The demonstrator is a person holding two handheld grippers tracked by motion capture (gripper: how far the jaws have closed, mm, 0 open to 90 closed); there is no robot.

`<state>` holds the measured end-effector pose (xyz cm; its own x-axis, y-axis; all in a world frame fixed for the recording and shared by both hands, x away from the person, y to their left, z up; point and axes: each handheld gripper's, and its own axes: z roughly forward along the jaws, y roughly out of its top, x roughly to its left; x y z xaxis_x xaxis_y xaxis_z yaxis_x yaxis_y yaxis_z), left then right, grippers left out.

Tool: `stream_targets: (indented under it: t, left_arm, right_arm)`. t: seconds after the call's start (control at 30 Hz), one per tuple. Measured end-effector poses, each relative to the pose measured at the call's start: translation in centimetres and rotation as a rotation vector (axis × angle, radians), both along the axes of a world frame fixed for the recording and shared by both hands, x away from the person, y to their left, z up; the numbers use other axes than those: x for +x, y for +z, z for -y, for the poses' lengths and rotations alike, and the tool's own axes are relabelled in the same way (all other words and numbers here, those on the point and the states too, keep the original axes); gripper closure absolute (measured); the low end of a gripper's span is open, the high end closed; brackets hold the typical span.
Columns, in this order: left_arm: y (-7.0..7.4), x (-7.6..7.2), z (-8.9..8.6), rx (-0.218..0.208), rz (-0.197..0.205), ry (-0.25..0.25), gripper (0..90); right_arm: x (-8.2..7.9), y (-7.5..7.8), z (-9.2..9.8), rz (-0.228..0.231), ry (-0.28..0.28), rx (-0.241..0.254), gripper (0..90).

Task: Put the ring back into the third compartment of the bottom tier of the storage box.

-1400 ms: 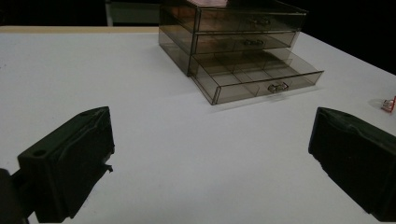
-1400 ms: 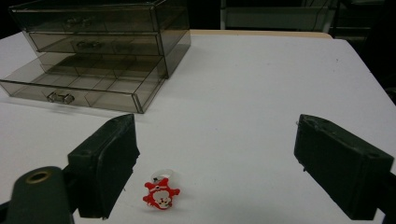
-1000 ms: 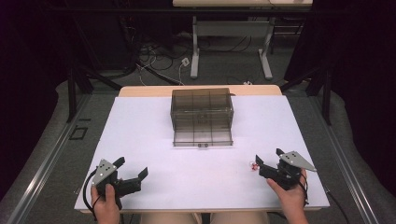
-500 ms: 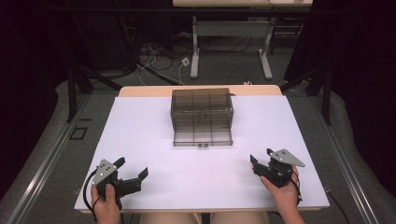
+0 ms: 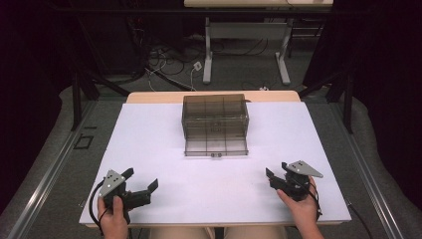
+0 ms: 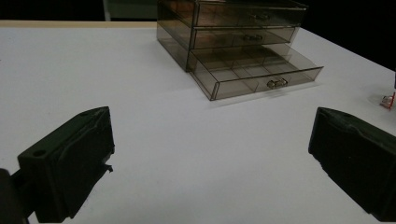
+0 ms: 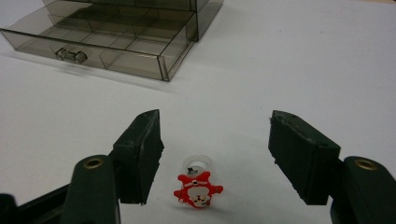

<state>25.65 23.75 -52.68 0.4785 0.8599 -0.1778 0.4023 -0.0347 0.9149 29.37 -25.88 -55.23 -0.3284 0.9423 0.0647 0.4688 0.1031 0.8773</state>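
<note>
The right tool (image 7: 215, 158), its jaws just closing but still spread around the small red charm (image 7: 198, 189), may skid it across the bench (image 7: 303, 60) if one pad touches first.

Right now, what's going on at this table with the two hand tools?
A person holds a tool in each hand at a white table. The right tool has just been closing its jaws around a small red charm lying on the table; the jaws straddle it but do not touch it yet. The left tool sits open with nothing between its jaws. Farther back stands a smoky clear drawer box with its bottom drawer pulled out, and the drawer looks empty.
</note>
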Motion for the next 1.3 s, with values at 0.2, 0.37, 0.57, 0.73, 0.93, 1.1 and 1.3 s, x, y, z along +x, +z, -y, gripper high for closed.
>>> stream_targets:
  t: [0.2,0.37,0.57,0.73,0.93,1.1,1.3]
  left_arm:
    - [0.0,0.0,0.0,-0.001,-0.003,-0.001,0.3]
    - [0.0,0.0,0.0,-0.001,-0.004,-0.001,0.3]
    - [-0.1,0.1,0.0,0.000,-0.008,-0.003,0.3]
    - [-0.1,0.1,0.1,0.000,-0.008,-0.003,0.3]
    - [-0.1,0.1,0.1,0.001,-0.008,-0.004,0.3]
    - [-0.1,0.1,0.1,0.003,-0.010,-0.006,0.3]
    - [-0.1,0.1,0.1,0.003,-0.010,-0.005,0.3]
  right_arm:
    - [0.0,-0.4,-0.2,-0.030,0.007,0.004,34.1]
    - [0.0,-0.7,-0.4,-0.040,0.013,0.001,37.2]
    - [0.0,-1.0,-0.7,-0.050,0.025,-0.017,40.1]
    - [0.3,-1.3,-1.0,-0.066,0.032,-0.041,42.8]
    - [0.7,-1.5,-1.1,-0.089,0.034,-0.069,47.0]
    - [1.0,-1.5,-1.2,-0.120,0.028,-0.068,50.3]
    - [1.3,-1.6,-1.5,-0.137,0.032,-0.099,52.9]
